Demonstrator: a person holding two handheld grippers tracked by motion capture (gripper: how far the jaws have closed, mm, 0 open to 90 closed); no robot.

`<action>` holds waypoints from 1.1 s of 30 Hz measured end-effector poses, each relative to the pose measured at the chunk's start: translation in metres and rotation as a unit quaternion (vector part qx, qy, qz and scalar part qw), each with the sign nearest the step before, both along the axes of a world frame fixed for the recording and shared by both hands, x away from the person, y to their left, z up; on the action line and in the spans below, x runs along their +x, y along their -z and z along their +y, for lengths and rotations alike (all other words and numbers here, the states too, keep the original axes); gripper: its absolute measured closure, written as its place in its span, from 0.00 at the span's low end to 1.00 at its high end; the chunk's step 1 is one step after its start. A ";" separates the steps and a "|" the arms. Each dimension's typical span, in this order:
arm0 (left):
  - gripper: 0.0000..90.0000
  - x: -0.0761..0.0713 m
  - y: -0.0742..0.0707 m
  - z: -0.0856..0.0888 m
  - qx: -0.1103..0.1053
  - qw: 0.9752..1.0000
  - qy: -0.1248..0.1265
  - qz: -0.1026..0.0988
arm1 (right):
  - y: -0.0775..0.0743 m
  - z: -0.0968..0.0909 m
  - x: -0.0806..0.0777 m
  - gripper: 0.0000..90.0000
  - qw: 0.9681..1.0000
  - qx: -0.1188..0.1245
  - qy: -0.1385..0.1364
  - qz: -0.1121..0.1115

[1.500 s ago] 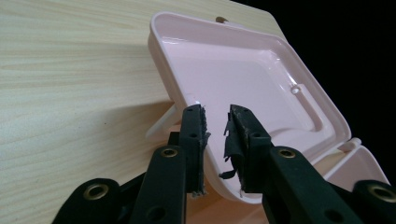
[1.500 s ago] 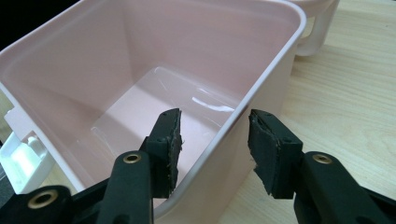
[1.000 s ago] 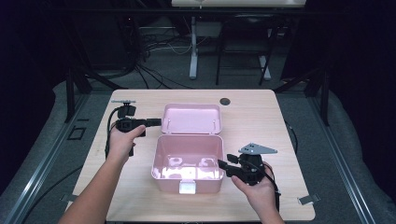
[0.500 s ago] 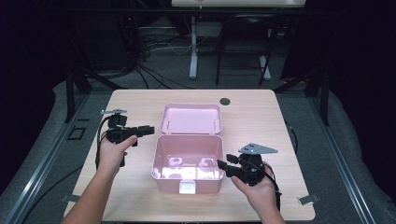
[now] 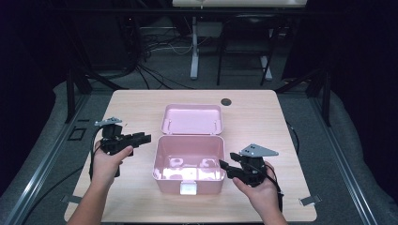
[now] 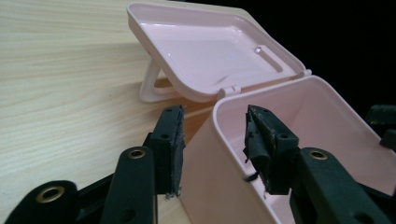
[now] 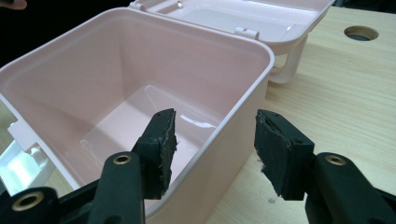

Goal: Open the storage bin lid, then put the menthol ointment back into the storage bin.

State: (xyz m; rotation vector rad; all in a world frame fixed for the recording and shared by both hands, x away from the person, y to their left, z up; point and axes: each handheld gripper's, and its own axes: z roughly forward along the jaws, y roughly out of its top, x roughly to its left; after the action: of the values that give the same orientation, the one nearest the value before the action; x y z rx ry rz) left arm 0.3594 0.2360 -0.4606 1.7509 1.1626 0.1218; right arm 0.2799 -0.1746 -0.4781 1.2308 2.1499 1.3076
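Observation:
An open pink plastic box [image 5: 170, 182] stands mid-table, its lid [image 5: 191, 119] flipped back and resting behind it; the inside looks empty. My left gripper [image 5: 146, 137] hovers just left of the box and points at its left wall. Its jaws have just been opening and nothing is between the pads. In the left gripper view the box corner [image 6: 219, 177] lies beyond the open left gripper [image 6: 215, 119]. My right gripper [image 7: 217, 126] straddles the box's right wall [image 7: 233, 126], one jaw inside and one outside. Its jaws have just been opening and do not press the wall.
The light wooden table [image 5: 263, 122] has a round cable hole [image 5: 226, 101] behind the lid. A white latch [image 5: 188, 188] sits on the box's front wall. Dark floor, cables and stand legs lie past the far edge.
My left gripper has drawn back from the lid's left edge, moving left and toward the near side, and its jaws have spread. The right jaws have widened slightly. The box has not moved.

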 end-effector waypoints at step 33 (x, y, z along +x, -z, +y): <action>0.56 -0.013 -0.003 0.011 0.036 0.999 -0.001 -0.016 | -0.022 -0.039 0.051 0.52 0.990 -0.116 0.007 0.083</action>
State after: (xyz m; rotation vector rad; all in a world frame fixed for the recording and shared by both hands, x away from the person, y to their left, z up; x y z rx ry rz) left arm 0.3468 0.2473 -0.4573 1.8045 1.1498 0.1950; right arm 0.3308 -0.2135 -0.4562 1.2948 2.3251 0.9458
